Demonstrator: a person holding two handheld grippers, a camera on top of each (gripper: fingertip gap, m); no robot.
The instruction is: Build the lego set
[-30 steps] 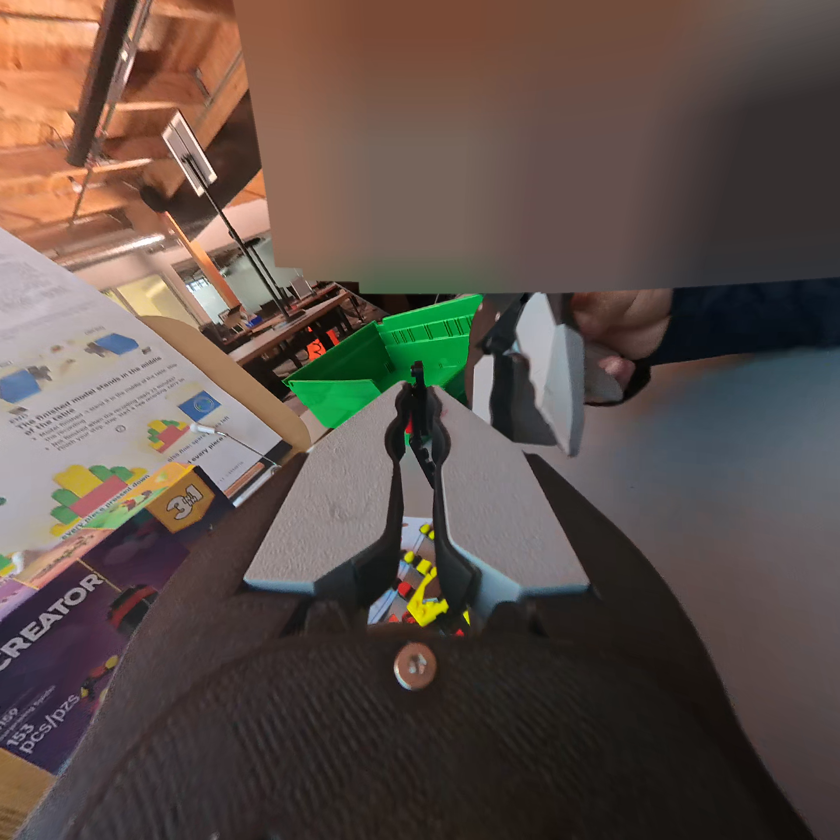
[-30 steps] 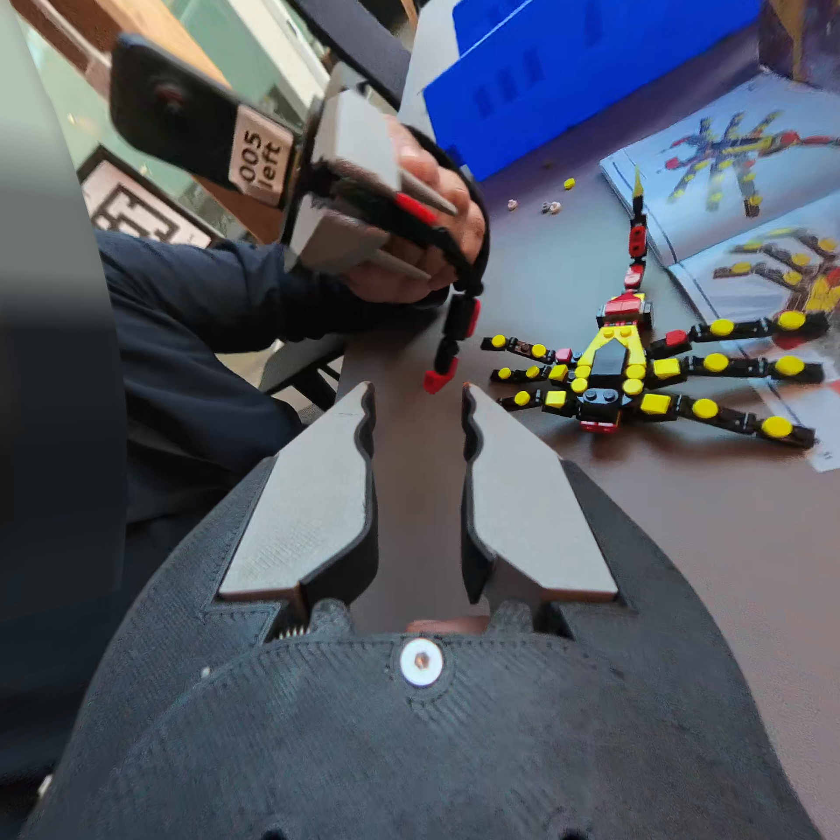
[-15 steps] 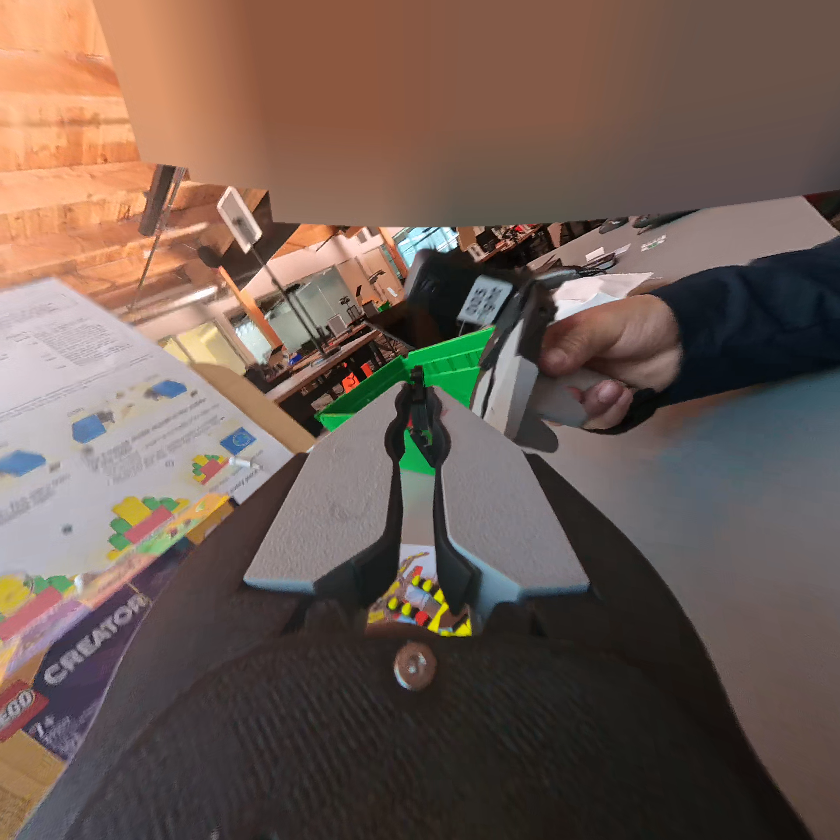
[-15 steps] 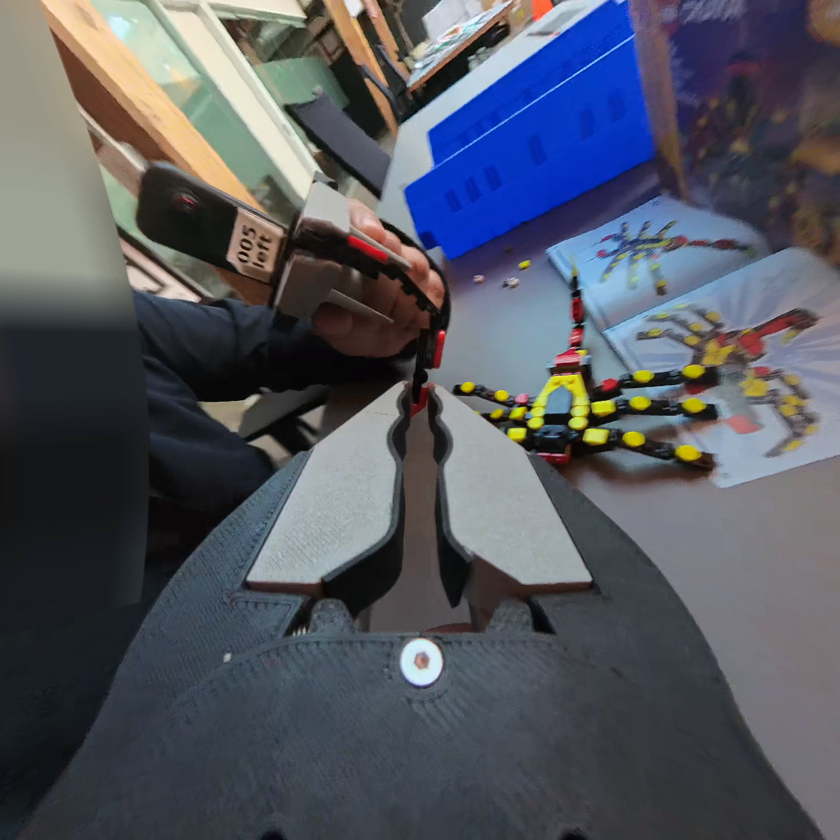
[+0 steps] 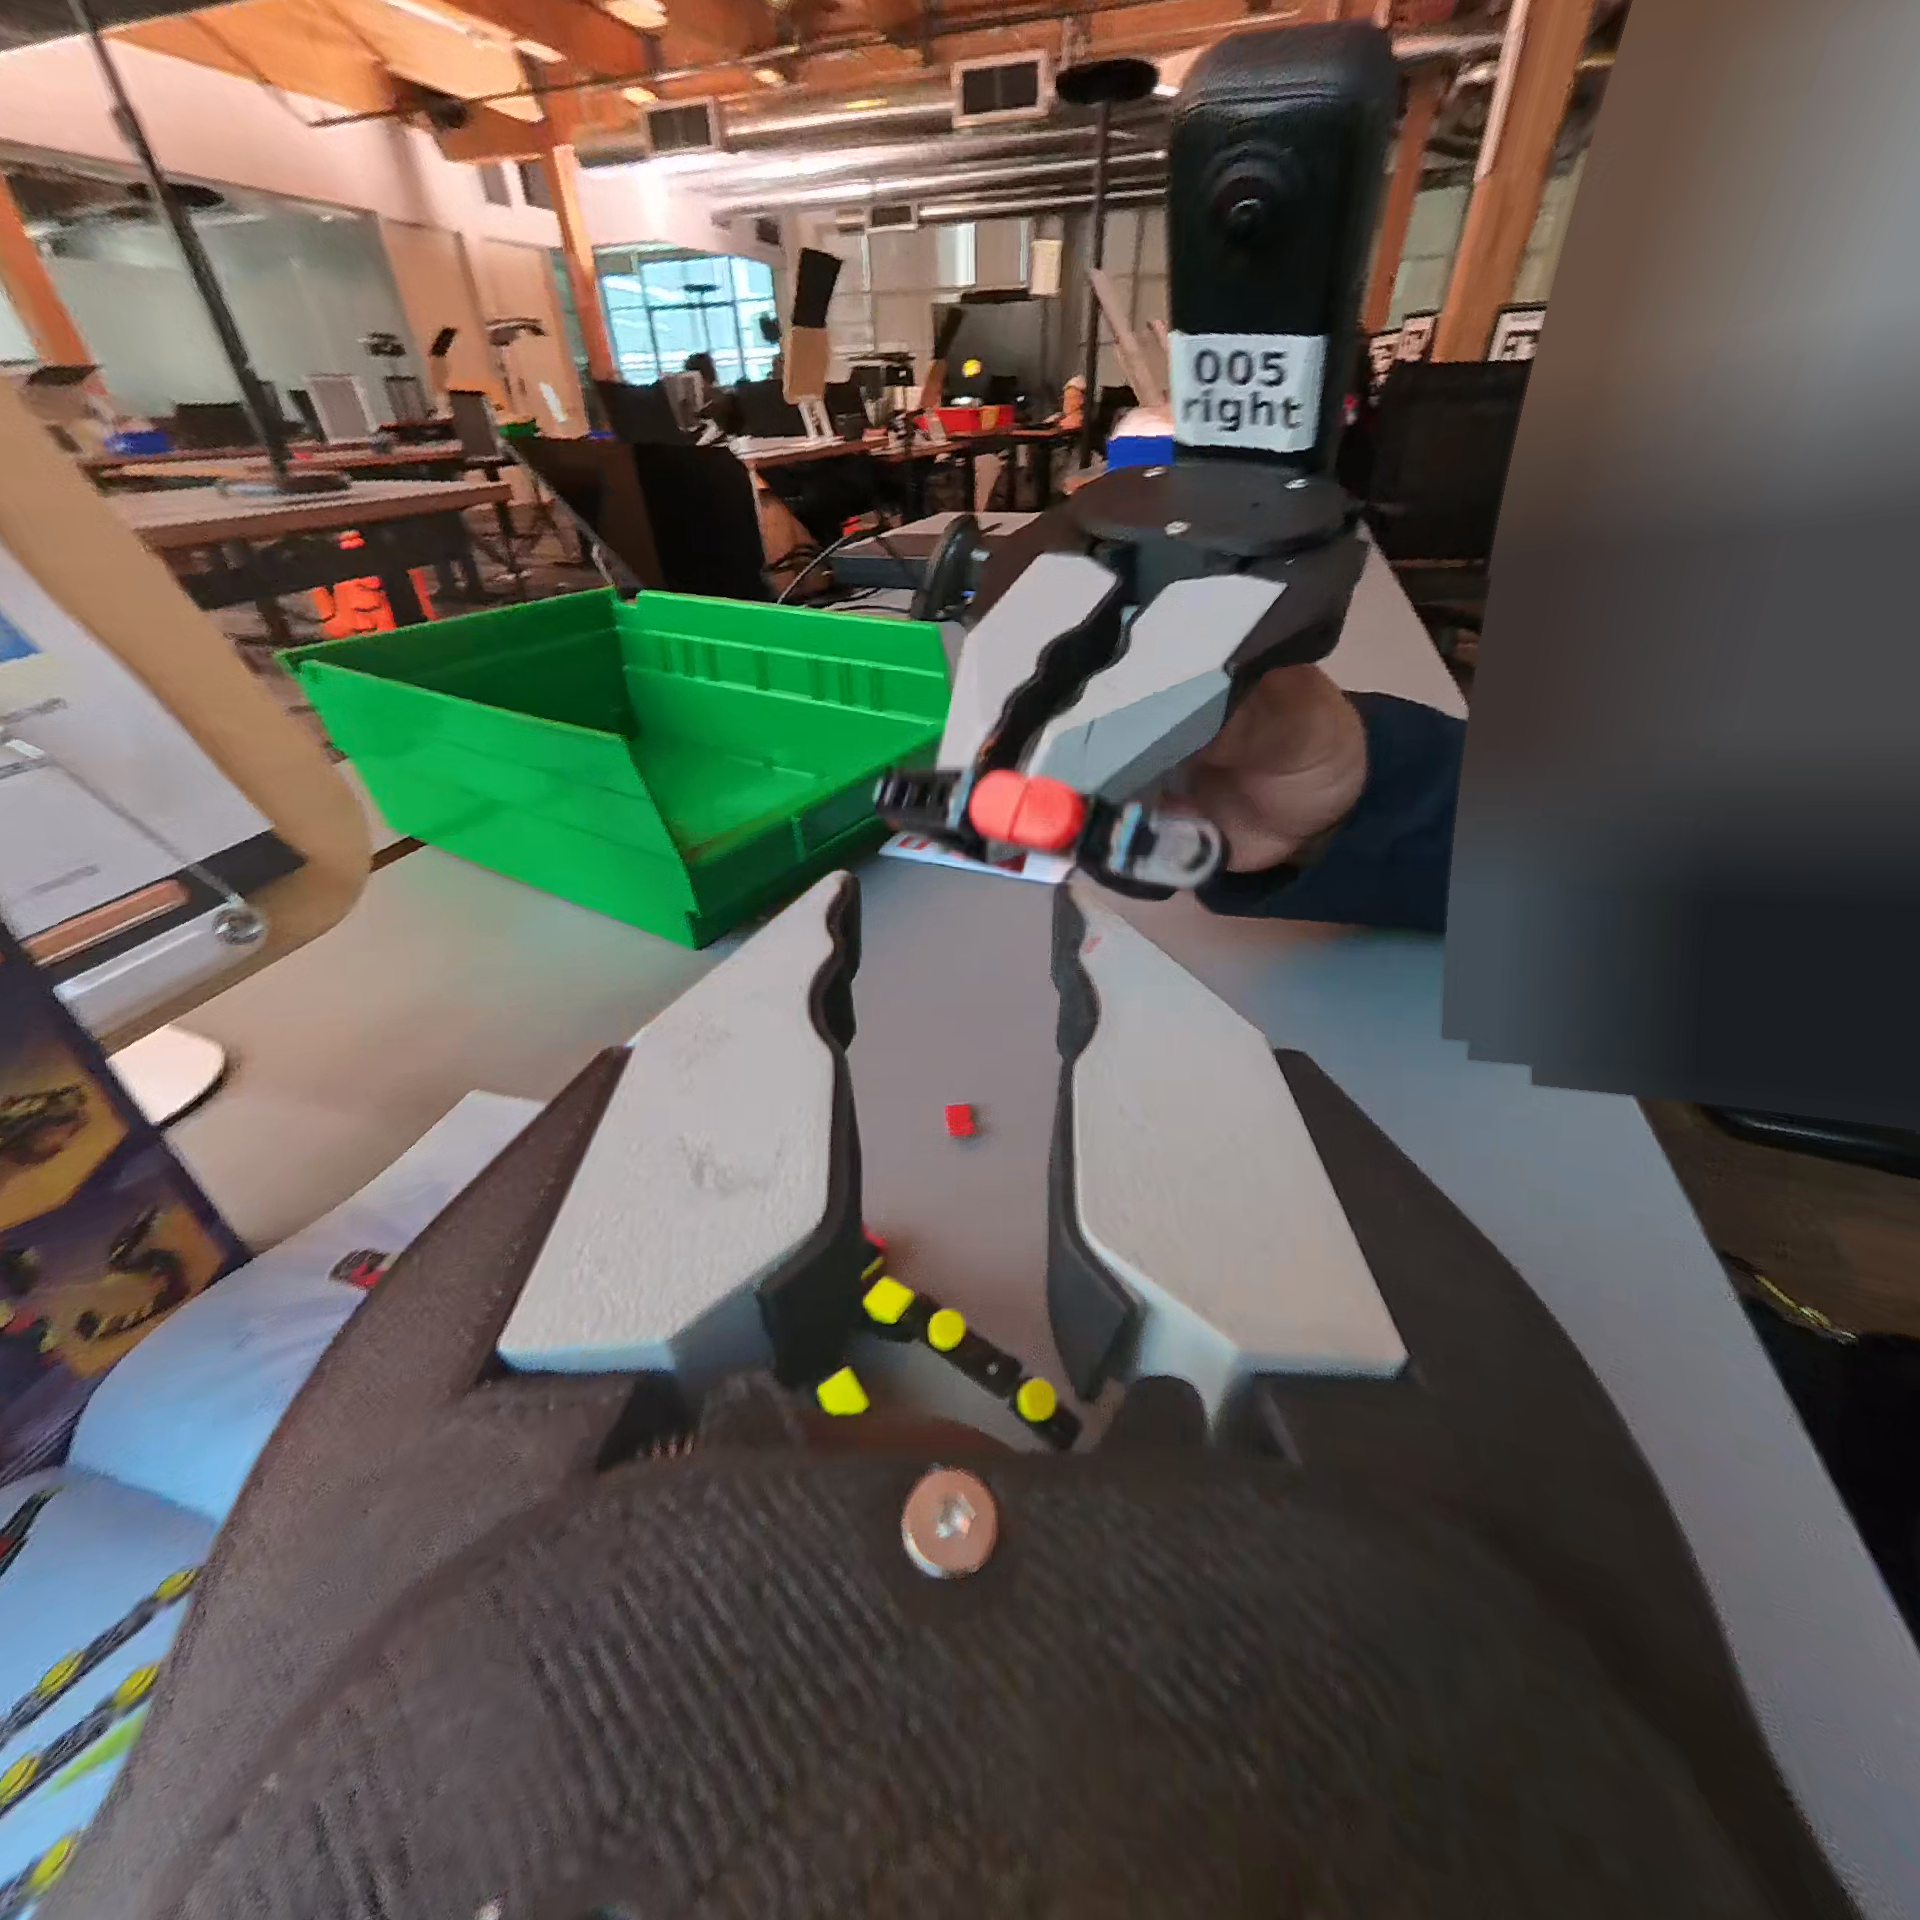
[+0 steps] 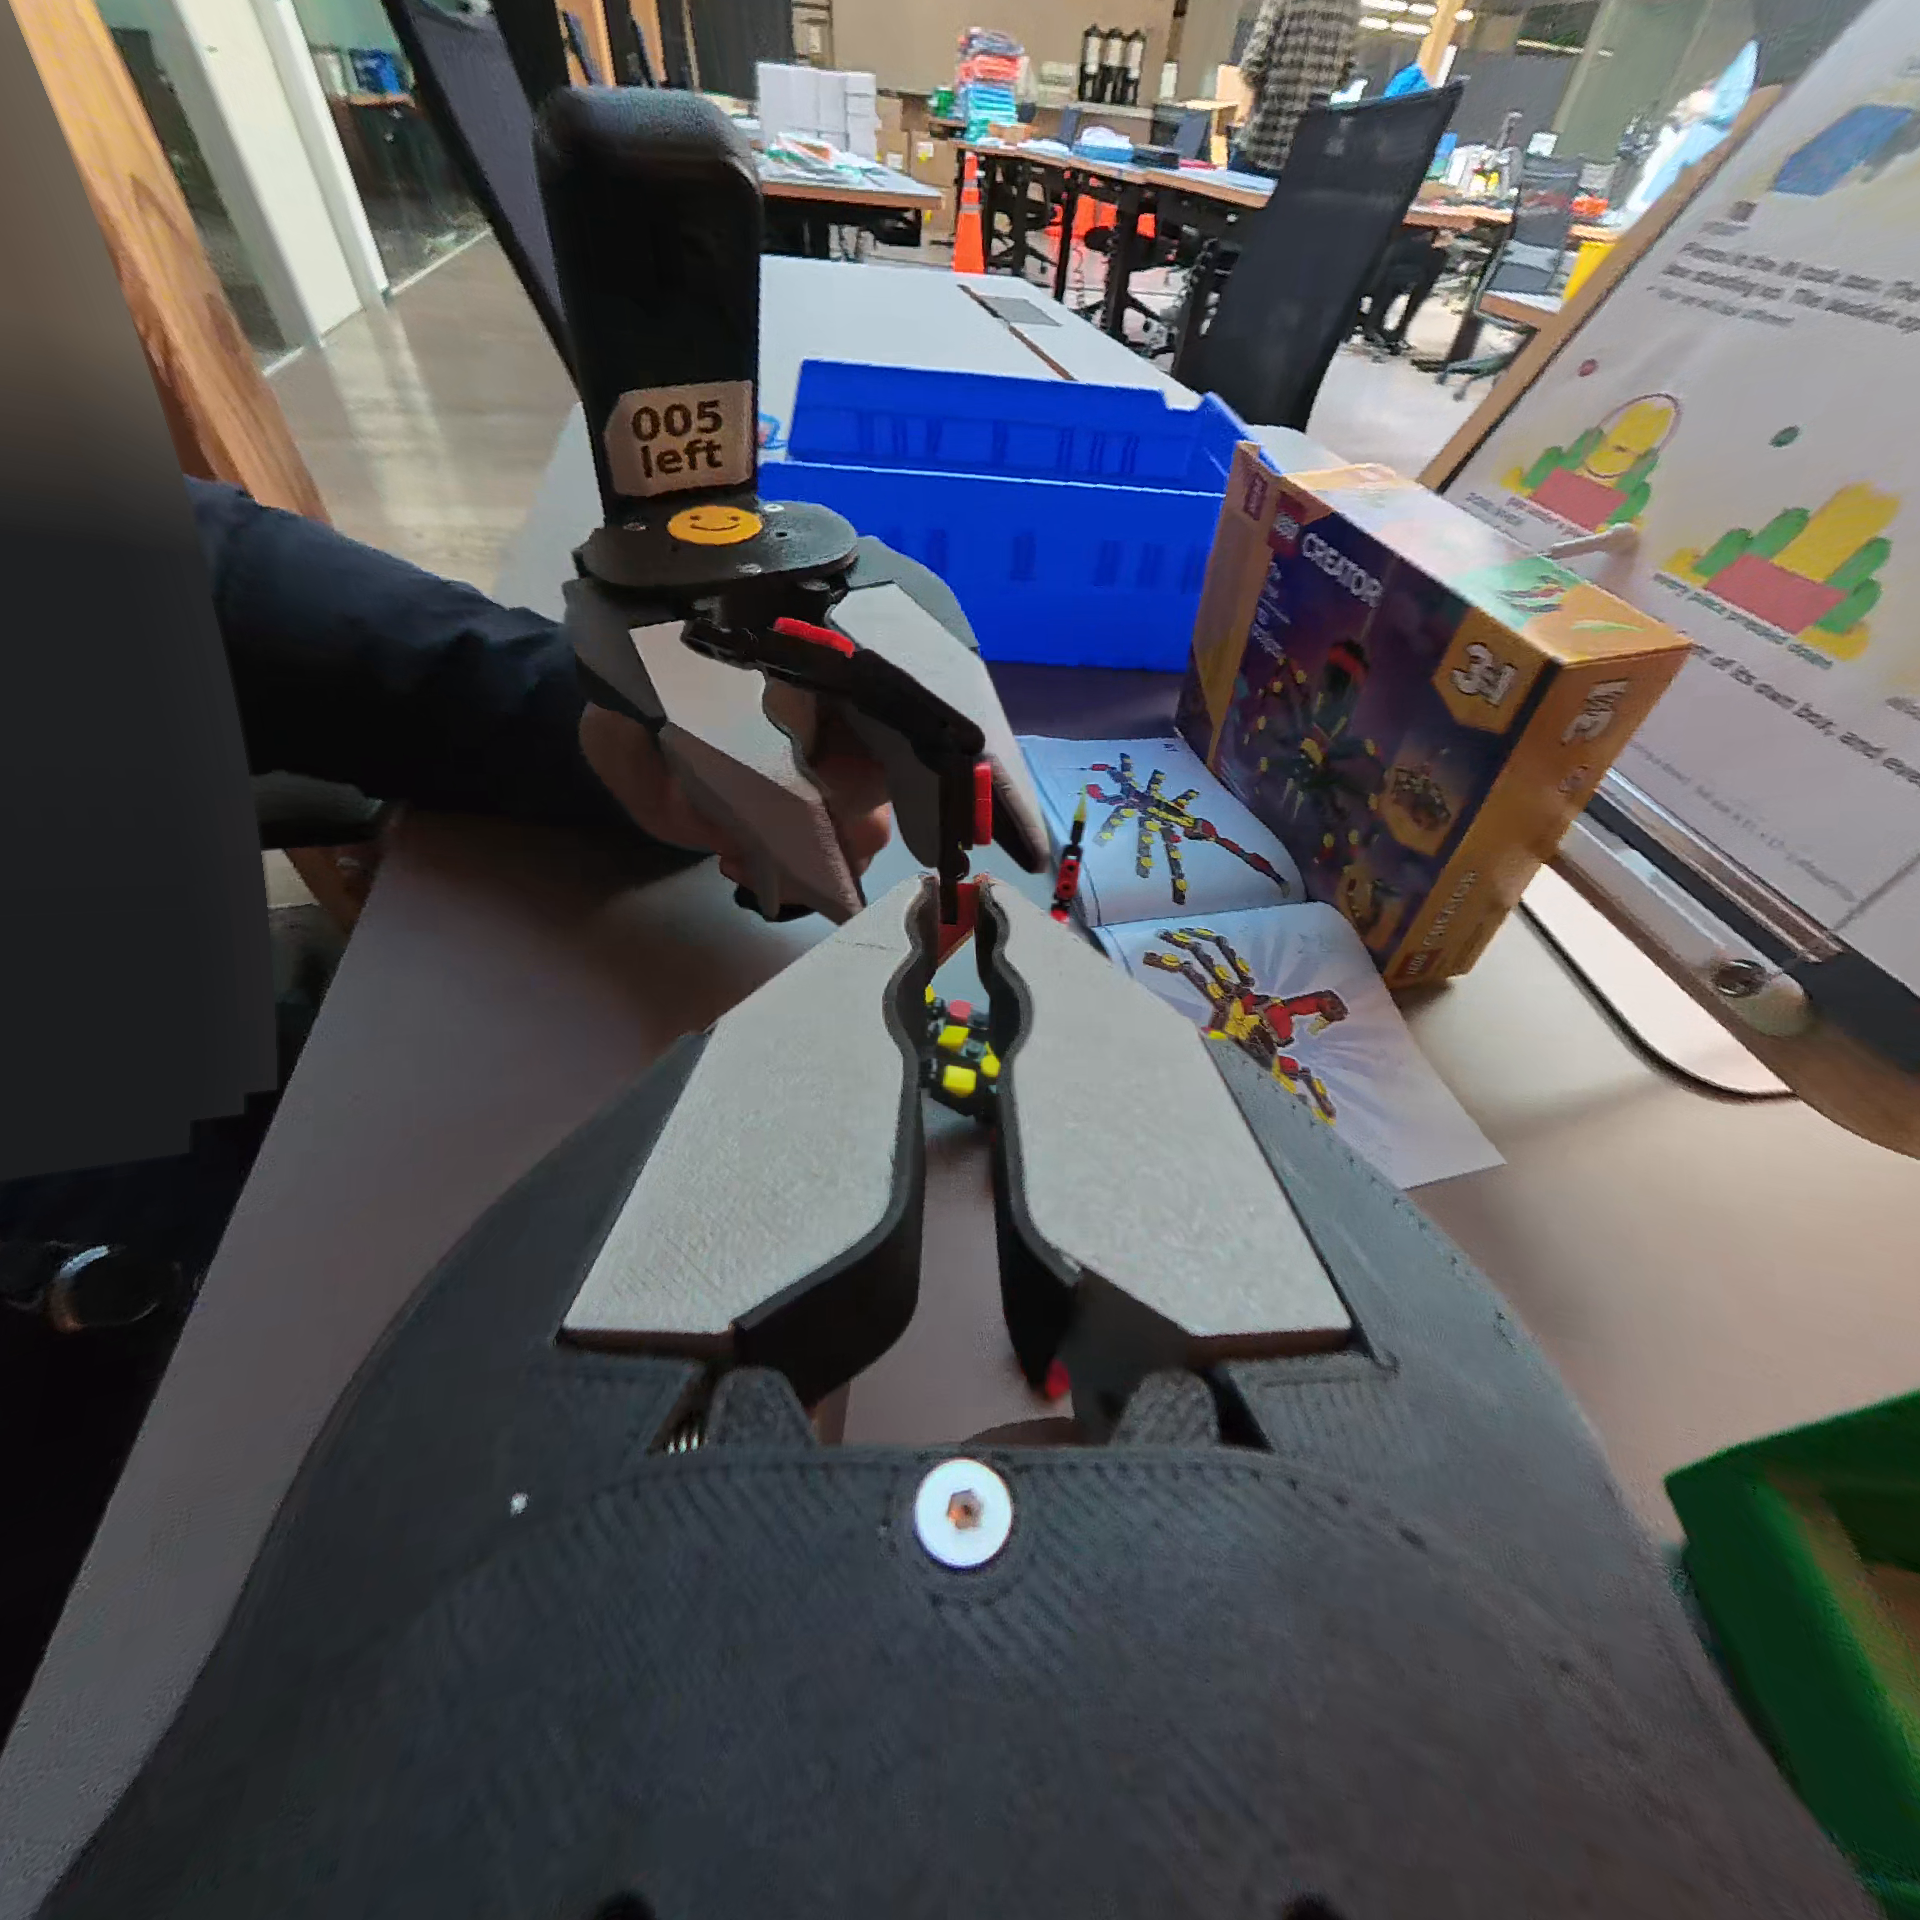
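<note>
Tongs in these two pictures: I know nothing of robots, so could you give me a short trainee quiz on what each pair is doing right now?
1. True or false: the left tongs are shut on a brick.
2. What do the right tongs grip? A) a yellow wheel B) a black-and-red leg piece C) the paper booklet
3. Fill in: the loose small red brick lies on the ____.

Key: 1 false, they stand open and hold nothing. 2 B. 3 table.
</note>
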